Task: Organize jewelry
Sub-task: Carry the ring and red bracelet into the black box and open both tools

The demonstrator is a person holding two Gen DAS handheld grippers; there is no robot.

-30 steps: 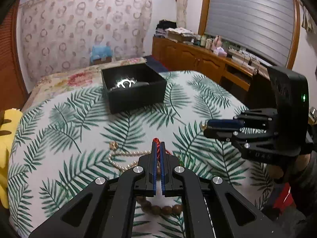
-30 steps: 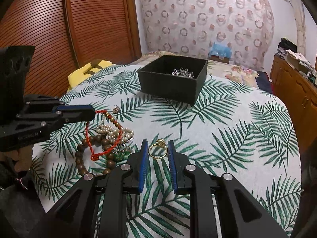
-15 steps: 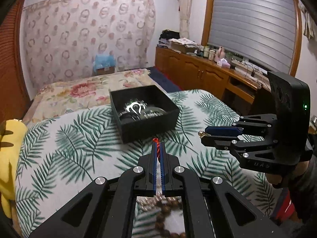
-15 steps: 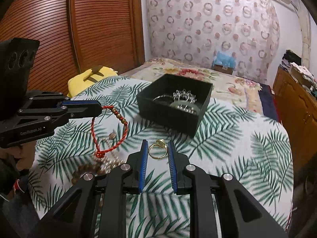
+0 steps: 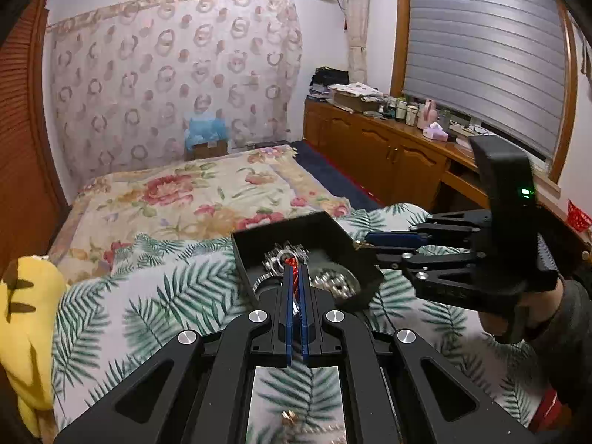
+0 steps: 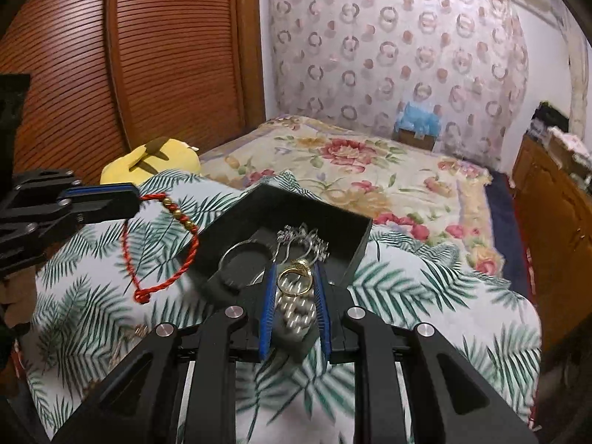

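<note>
Right now both grippers hang over a bed spread with a palm-leaf cloth (image 6: 436, 296), each one carrying a piece of jewelry toward a black open box (image 6: 347, 255). The left gripper (image 5: 295, 270) has its blue pads pressed fully together on a red cord bracelet (image 6: 162, 244), whose loop with a few gold beads dangles beside the box's near-left wall. The right gripper (image 6: 295, 281) is closed only part-way, its two pads pinching a gold ring (image 6: 295, 281) that stands upright between them, above the near edge of the box. Inside the box lie a silver bangle (image 6: 242, 255), a spiky silver piece (image 6: 303, 238) and a strand of pale metallic beads (image 5: 335, 283), blurred in both views. A yellow plush toy (image 6: 155, 162) rests at the cloth's far-left edge.
</note>
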